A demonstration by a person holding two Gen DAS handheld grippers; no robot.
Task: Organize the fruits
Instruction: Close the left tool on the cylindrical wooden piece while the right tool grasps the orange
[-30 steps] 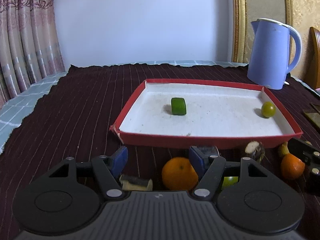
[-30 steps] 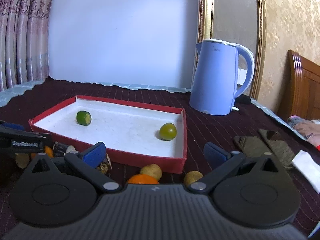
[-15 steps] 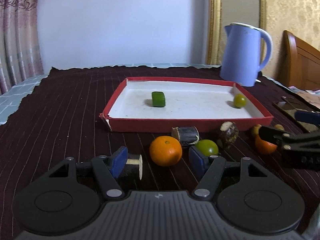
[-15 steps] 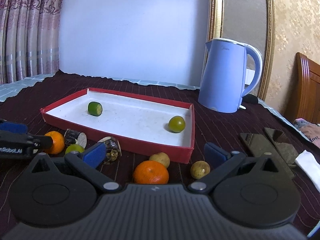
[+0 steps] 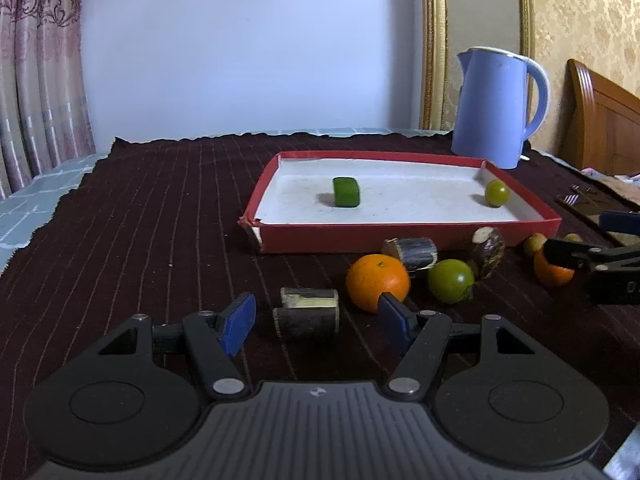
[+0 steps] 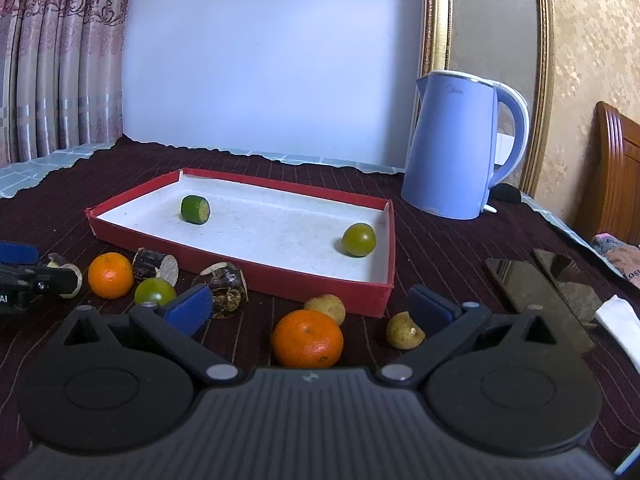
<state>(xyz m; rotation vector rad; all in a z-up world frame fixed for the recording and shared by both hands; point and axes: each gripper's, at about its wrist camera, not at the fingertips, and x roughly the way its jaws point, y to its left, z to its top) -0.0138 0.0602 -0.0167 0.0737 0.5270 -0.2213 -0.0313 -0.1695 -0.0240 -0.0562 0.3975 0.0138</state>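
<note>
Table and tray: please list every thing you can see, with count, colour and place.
Tray: 1, red with white floor, on the cloth.
Cut green piece: 1, green, in the tray.
Round green fruit: 1, in the tray, right side.
Oranges: 2, orange, before the tray.
Green fruit: 1, beside the left orange.
Dark cane pieces: 3, before the tray.
Small yellowish fruits: 2, by the tray's near corner.
Kettle: 1, blue, behind the tray.
Phones: 2, dark, right.
Cloth: 1, dark striped.
Left gripper: open.
Right gripper: open.
</note>
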